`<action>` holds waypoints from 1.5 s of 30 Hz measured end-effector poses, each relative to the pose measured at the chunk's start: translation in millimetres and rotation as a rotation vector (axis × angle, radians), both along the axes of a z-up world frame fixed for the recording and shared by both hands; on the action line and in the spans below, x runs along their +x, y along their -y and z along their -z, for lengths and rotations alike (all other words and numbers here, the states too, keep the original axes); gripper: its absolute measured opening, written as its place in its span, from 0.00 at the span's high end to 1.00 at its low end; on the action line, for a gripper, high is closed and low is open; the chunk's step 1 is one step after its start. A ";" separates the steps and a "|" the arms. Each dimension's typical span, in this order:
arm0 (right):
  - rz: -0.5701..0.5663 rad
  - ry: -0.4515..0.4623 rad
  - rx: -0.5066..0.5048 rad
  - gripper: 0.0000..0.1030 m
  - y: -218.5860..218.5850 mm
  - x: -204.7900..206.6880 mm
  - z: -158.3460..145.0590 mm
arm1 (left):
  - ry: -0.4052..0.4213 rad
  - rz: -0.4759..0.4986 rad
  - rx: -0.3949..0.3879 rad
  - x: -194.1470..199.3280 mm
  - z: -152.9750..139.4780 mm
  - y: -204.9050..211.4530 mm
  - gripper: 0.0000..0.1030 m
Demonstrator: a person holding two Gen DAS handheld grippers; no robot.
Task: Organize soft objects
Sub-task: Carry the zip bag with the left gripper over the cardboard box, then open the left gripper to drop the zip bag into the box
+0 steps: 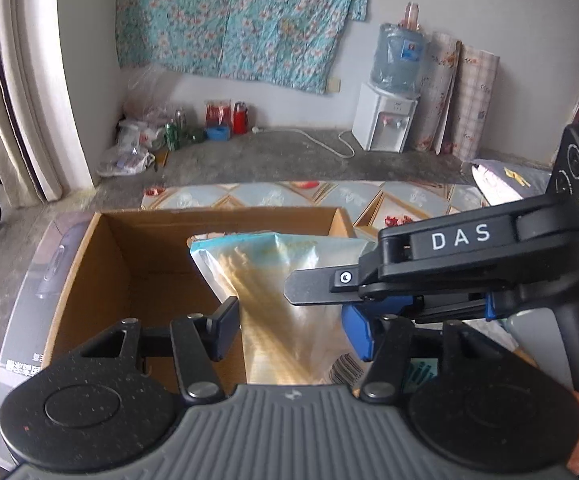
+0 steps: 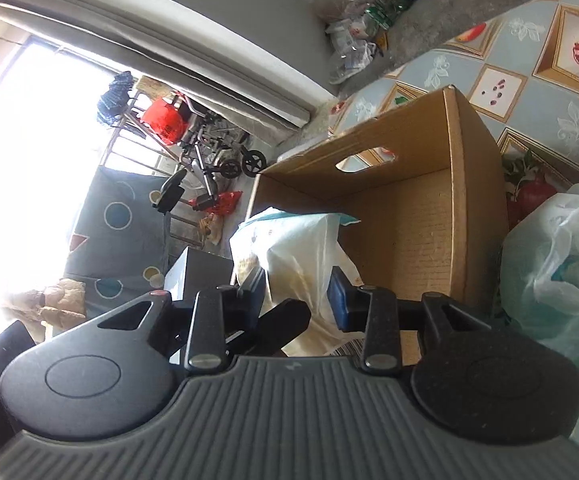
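- A clear plastic pouch point(image 1: 285, 312) with a teal top edge hangs over the open cardboard box point(image 1: 101, 264), its lower part between both pairs of fingers
- Left gripper point(image 1: 289, 328): jaws stand apart with the pouch between them; whether the pads press on it I cannot tell
- Right gripper point(image 2: 295, 292) comes in from the right side in the left wrist view, lying across the pouch; its black and blue pads sit close against the film on either side, clamped on the pouch
- The box stands on a cloth with a pomegranate print point(image 2: 529, 72), its inside bare brown card
- A heap of thin plastic bags point(image 2: 569, 264) lies just beside the box on its right
- A water dispenser point(image 1: 385, 116) stands against the far wall
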State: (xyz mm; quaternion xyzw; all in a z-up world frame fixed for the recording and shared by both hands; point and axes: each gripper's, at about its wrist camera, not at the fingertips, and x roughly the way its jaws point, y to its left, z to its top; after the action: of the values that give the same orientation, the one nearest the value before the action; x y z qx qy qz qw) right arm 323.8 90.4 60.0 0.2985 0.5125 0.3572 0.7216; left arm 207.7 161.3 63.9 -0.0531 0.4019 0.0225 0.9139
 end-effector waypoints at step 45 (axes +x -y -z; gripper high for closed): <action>0.176 0.138 -0.117 0.64 112.9 2.4 29.8 | -0.272 -0.048 -0.136 88.4 107.7 -32.5 0.51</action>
State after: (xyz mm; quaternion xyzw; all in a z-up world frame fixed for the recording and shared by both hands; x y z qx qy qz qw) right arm 326.2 -22.5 30.2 0.2745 0.4533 0.2818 0.7998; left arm 296.1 193.9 -43.8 -0.1212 0.5213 0.0242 0.8444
